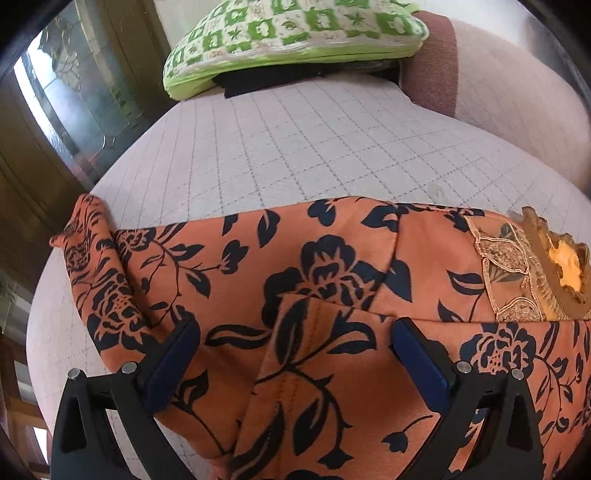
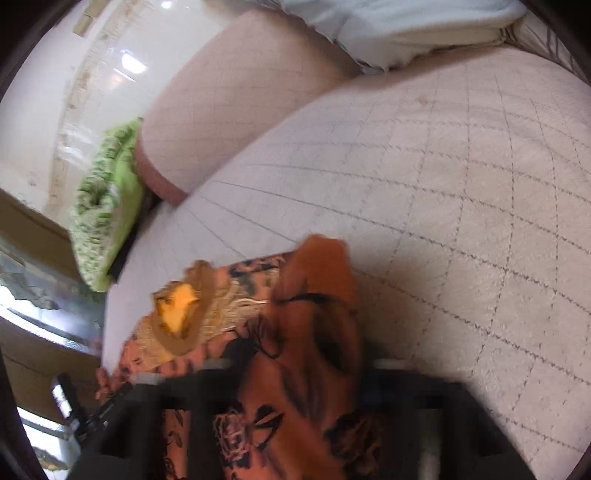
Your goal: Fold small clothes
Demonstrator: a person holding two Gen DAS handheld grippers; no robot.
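Observation:
An orange garment (image 1: 332, 266) with a black flower print lies spread across the near part of a quilted pale mattress (image 1: 295, 147). Its gold embroidered neckline (image 1: 565, 273) with yellow lining is at the right, and a sleeve (image 1: 96, 280) is folded at the left. My left gripper (image 1: 295, 343) stands open just over the cloth, with a raised fold between its jaws and not pinched. The right wrist view is blurred. There, a bunch of the garment (image 2: 310, 332) stands up between the jaws of my right gripper (image 2: 295, 384), which look shut on it, beside the neckline (image 2: 177, 310).
A green and white patterned pillow (image 1: 295, 37) lies at the far end, over something dark. A pink bolster (image 2: 221, 110) runs along the far side and white bedding (image 2: 406, 29) lies beyond it. The mattress edge drops off at the left, towards a wooden door with glass (image 1: 74, 92).

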